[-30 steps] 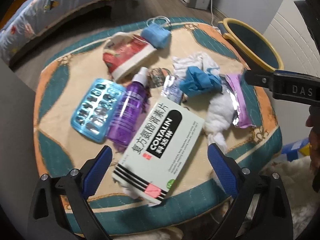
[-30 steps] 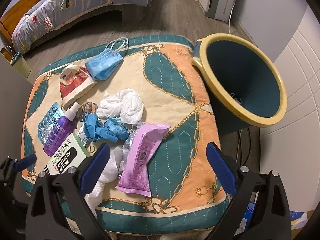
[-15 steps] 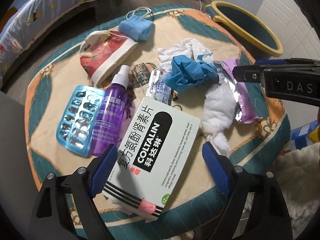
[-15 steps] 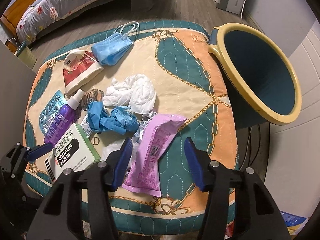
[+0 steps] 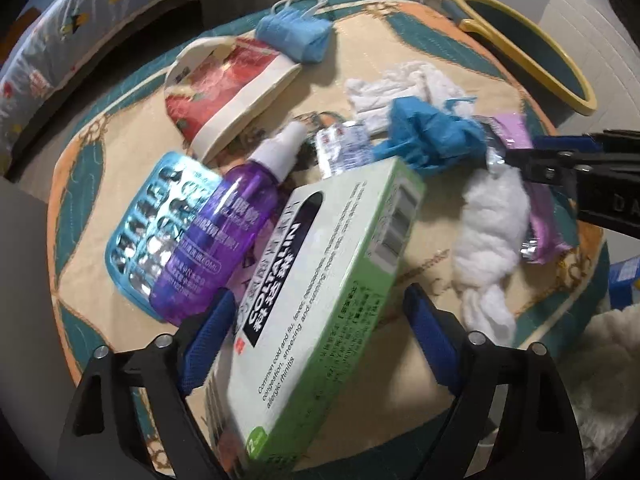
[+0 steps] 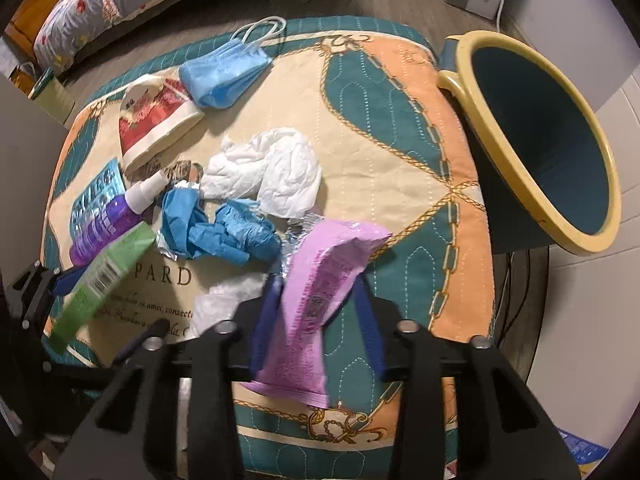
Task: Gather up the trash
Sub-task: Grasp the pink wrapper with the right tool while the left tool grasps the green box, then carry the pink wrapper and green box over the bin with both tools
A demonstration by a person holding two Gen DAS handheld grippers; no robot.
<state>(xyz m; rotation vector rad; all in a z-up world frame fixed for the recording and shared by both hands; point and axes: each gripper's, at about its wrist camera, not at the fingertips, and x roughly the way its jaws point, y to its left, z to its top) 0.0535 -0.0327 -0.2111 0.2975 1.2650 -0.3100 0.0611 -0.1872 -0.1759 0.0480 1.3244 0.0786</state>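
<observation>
Lilac foil of a crinkled snack wrapper point(image 6: 316, 296) sits pinched between the blue pads of our right claw point(image 6: 316, 316), whose jaws have just been closing; it lies at the lower centre of the right view on the quilted teal, orange and cream tabletop point(image 6: 400, 152). Our left claw point(image 5: 316, 332) has just been narrowing around the pale green cardboard medicine box point(image 5: 328, 304), which is tilted up; we cannot tell whether the pads press it. Beside the box lie a purple spray bottle point(image 5: 224, 232) and a blue blister pack point(image 5: 156, 216). The dark blue bin with a yellow rim point(image 6: 552, 152) stands at the right edge.
</observation>
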